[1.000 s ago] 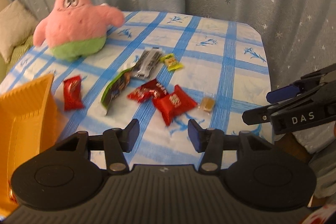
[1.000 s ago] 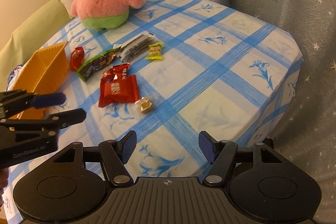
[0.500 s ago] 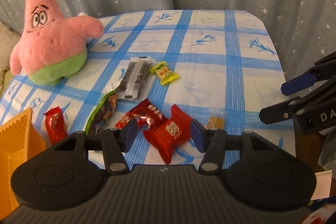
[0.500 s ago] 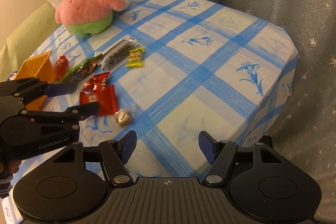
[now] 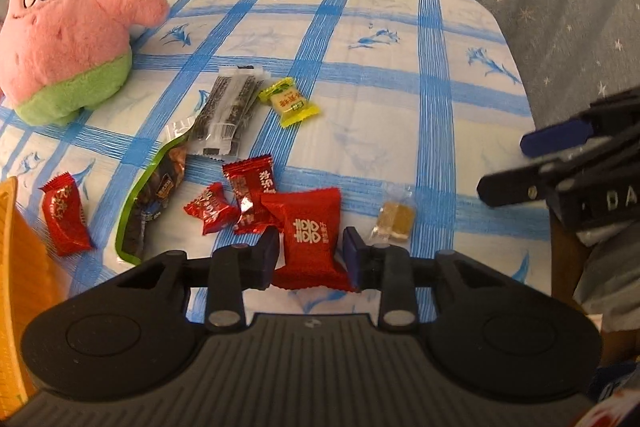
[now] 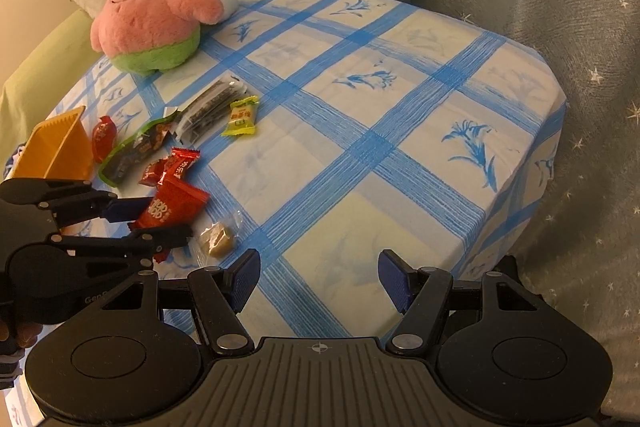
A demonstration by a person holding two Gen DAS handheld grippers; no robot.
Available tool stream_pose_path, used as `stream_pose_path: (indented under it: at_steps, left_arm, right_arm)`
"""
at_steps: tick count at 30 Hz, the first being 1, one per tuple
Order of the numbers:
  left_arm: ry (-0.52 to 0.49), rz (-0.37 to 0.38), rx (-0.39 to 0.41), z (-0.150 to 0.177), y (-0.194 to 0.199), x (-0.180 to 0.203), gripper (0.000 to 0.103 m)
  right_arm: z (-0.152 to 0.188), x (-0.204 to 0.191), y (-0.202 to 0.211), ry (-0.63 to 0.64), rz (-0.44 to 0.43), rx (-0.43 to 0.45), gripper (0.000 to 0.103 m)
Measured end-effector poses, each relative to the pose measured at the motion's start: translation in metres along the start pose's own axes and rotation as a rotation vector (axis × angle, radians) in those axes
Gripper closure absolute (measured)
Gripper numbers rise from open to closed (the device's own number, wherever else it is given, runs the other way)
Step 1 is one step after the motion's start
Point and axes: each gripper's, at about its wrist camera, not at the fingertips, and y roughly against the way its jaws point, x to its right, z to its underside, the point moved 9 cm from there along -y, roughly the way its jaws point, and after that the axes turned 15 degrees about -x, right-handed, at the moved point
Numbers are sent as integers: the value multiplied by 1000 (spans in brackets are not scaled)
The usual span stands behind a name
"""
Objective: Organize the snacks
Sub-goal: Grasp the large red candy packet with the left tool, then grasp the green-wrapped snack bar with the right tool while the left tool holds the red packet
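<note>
- The large red snack packet lay on the worktop, nearest of the scattered snacks.
- The left hand-held gripper had just been closing, clamped across its soft, light, crinkly middle.
- The right hand-held gripper stood apart, empty.

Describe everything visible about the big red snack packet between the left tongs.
The big red packet is a glossy, pillow-shaped foil wrapper with crimped, serrated ends and a white double-character print. It lies on the blue-checked tablecloth, its far edge overlapping a smaller red packet. The left tongs have just been closing around it; their blue pads flank its sides, seemingly touching.
</note>
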Motion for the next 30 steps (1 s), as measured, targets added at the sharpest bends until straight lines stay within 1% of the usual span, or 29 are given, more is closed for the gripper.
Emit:
stream_pose_path:
  at_steps: [2,3,5,8,10,14,17,19,24,26,27,28,30]
  left_arm:
    - [-1,7,-4,-1,-2,2,73]
    - [2,12,1,-1,-2,2,80]
    - [14,19,6,0,0,2,80]
    - [48,24,34,4,11,-2,80]
    - [85,22,47,9,19,-10,80]
    - [183,-4,60,23,35,-34,80]
    - [257,-40,64,34,44,-54,80]
    - [301,-63,63,40,47,-67,80]
    - [389,-91,46,54,48,-89,80]
    - [423,-93,37,57,46,-95,80]
    - [436,-97,32,59,45,-98,80]
    - [448,-101,27,60,45,-100,80]
    - [474,-104,20,62,43,-105,80]
  right_arm:
    - [0,-1,0,3,0,0,38]
    - [0,-1,0,4,0,-1,38]
    - [0,-3,-1,4,-1,-2,38]
    - [-2,-6,0,12,-8,0,38]
    - [-5,-11,0,26,-14,8,38]
    - [-13,-29,-3,77,-40,16,38]
    - [-20,-47,-9,129,-55,12,38]
    - [-26,-59,-13,157,-73,11,38]
    - [-44,-93,-22,229,-131,21,38]
    - [-52,-110,-24,267,-148,31,45]
    - [-56,-118,-25,285,-157,30,52]
    - [-60,-125,-27,297,-166,26,55]
    - [-66,-138,-31,310,-188,24,58]
